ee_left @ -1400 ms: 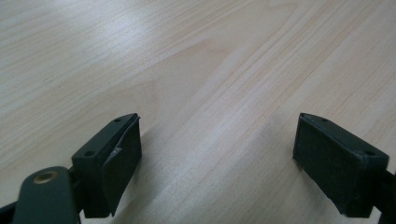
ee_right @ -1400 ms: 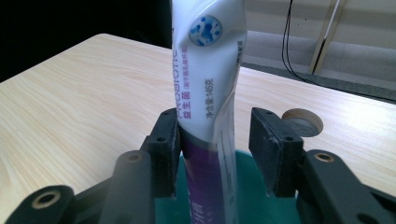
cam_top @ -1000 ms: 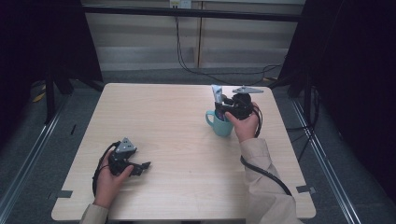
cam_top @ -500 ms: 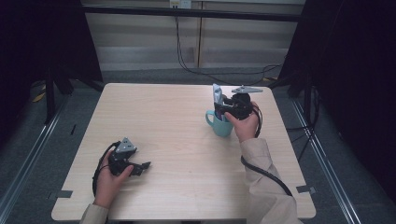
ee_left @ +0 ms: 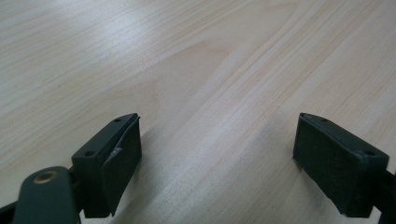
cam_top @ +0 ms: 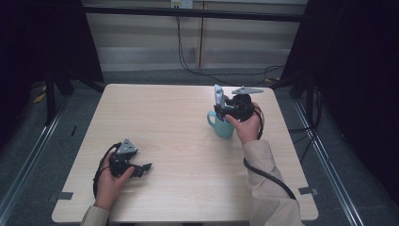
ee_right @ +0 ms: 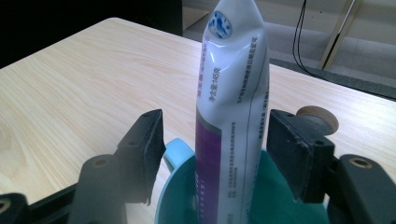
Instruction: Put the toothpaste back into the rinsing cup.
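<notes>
Nearest the person, the left gripper point(cam_top: 141, 168) rests low on the table point(cam_top: 169, 136), its jaws spread wide with nothing but bare wood between them; it plays no part just now.

Farther back, on the right side of the table, the right gripper point(cam_top: 221, 109) hovers over a teal mug point(cam_top: 222, 127). A toothpaste tube point(ee_right: 233, 130) stands upright in the mug, its crimped end up and its lower part sunk below the rim. The jaws have just been opening: the tube is between them, with a clear gap at the left pad point(ee_right: 152, 144), while the right pad point(ee_right: 292, 144) sits just beside the tube, seemingly off it.

Judging from this, the main work is done: the tube is in the mug and the grip looks let go. What seems left is to lift the right gripper clear without knocking the tube, which leans slightly and stands loose in the mug.
</notes>
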